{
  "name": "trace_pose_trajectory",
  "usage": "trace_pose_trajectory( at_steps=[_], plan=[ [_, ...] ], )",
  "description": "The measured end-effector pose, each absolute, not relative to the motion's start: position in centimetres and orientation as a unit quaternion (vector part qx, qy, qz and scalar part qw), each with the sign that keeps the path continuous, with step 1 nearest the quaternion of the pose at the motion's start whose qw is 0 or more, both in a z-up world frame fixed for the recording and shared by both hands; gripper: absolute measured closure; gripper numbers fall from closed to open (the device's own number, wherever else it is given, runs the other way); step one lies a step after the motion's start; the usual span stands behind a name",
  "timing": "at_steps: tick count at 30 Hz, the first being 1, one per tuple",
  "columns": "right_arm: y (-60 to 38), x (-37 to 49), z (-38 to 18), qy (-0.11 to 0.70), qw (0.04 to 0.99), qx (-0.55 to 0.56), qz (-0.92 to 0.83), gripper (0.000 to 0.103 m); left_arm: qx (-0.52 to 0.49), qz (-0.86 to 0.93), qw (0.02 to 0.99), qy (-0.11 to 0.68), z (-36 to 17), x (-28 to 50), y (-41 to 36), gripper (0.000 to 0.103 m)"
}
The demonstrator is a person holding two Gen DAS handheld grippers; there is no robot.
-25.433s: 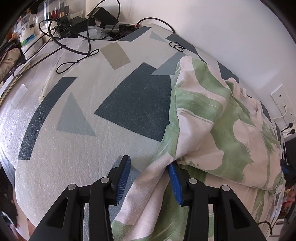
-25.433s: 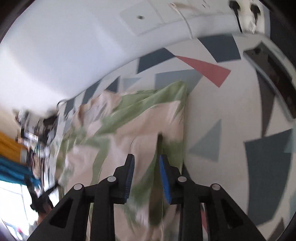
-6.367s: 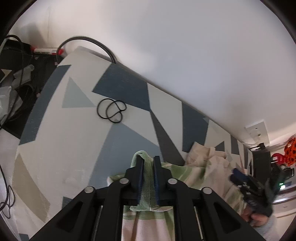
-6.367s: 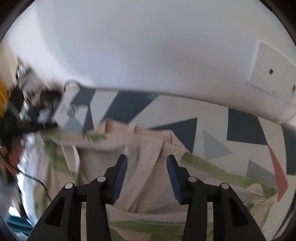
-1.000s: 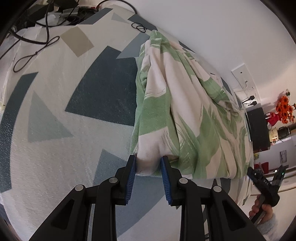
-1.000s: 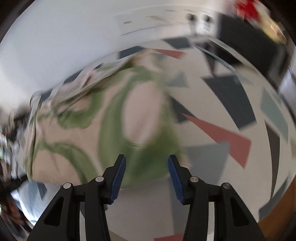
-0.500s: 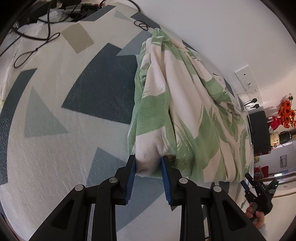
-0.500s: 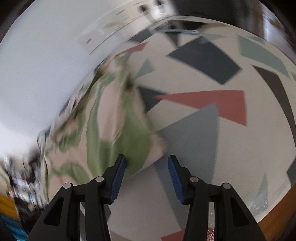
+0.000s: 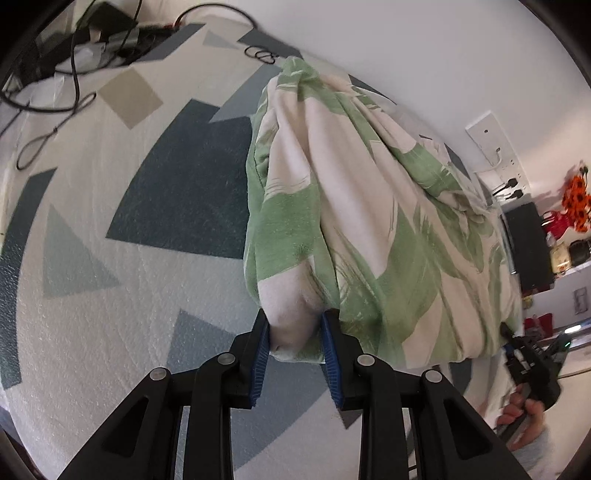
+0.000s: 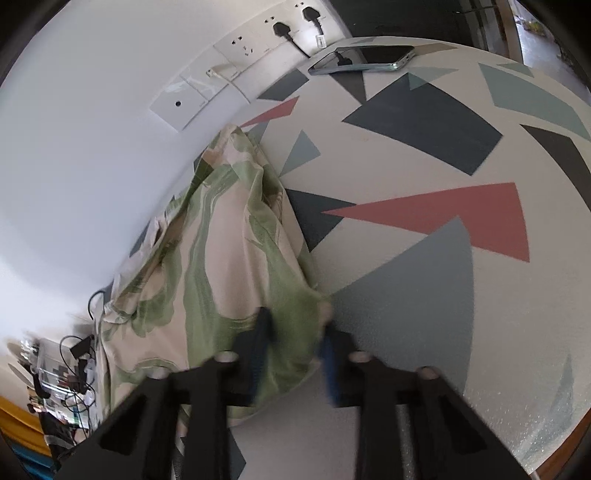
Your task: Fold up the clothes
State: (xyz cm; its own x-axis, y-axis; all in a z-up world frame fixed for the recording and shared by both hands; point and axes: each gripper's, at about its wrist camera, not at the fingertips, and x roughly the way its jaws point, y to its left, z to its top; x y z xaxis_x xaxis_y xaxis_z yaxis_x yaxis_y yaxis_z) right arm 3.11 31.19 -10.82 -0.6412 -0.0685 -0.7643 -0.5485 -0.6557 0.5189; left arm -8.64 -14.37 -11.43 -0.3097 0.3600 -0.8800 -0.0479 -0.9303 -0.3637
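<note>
Both tongs, left [image 9: 295, 339] and right [image 10: 295, 339], just closing, pinching garment [image 9: 369, 206] corners.

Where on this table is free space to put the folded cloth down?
Free: the patterned tablecloth right of the green leaf-print garment, between it and the phone near the wall. Also free: the stretch left of the garment. Crowded: the far left corner, with cables.

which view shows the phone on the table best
The right wrist view. The phone lies flat at the far edge of the patterned table cover, below the wall sockets, sharp and unobstructed. The left wrist view does not show it; the green leaf-print garment fills that side.
</note>
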Motion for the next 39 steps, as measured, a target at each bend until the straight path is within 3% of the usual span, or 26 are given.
trace_pose_trajectory(
  at_steps=[8, 16, 20, 22, 24, 27, 28, 32, 36, 39],
  plan=[
    [32.6, 3.2, -7.8, 0.329, 0.168, -0.393, 0.842, 0.097, -0.54, 0.823, 0.116, -0.133, -7.8, -7.1, -17.6, 0.098],
    [32.8, 4.4, -9.7, 0.33, 0.177, -0.422, 0.826, 0.097, -0.572, 0.797, 0.13, -0.142, -10.5, -5.9, -19.7, 0.094],
    [32.9, 4.5, -10.1, 0.324, 0.181, -0.431, 0.822, 0.096, -0.583, 0.8, 0.054, -0.134, -10.8, -6.1, -22.6, 0.096],
    [32.8, 4.3, -10.0, 0.321, 0.183, -0.441, 0.818, 0.091, -0.574, 0.799, 0.063, -0.168, -9.8, -6.3, -23.8, 0.096],
    [32.5, 4.2, -9.0, 0.294, 0.202, -0.45, 0.819, 0.067, -0.554, 0.816, 0.058, -0.156, -7.8, -6.6, -23.6, 0.096],
    [32.3, 4.2, -6.2, 0.257, 0.23, -0.427, 0.836, 0.066, -0.52, 0.835, 0.083, -0.157, -4.4, -7.9, -22.3, 0.094],
    [32.4, 4.0, -4.9, 0.253, 0.234, -0.409, 0.845, 0.066, -0.511, 0.838, 0.098, -0.161, -3.3, -8.7, -21.4, 0.09],
    [32.8, 0.9, -1.0, 0.251, 0.202, -0.379, 0.868, 0.066, -0.495, 0.837, 0.151, -0.176, -0.1, -11.4, -17.9, 0.054],
    [31.8, -4.0, 2.2, 0.223, 0.154, -0.372, 0.888, 0.066, -0.499, 0.826, 0.183, -0.185, 0.7, -15.6, -13.3, 0.041],
    [30.7, -7.3, 2.6, 0.209, 0.125, -0.383, 0.891, 0.066, -0.542, 0.796, 0.173, -0.205, -1.2, -19.3, -10.2, 0.04]
  ],
)
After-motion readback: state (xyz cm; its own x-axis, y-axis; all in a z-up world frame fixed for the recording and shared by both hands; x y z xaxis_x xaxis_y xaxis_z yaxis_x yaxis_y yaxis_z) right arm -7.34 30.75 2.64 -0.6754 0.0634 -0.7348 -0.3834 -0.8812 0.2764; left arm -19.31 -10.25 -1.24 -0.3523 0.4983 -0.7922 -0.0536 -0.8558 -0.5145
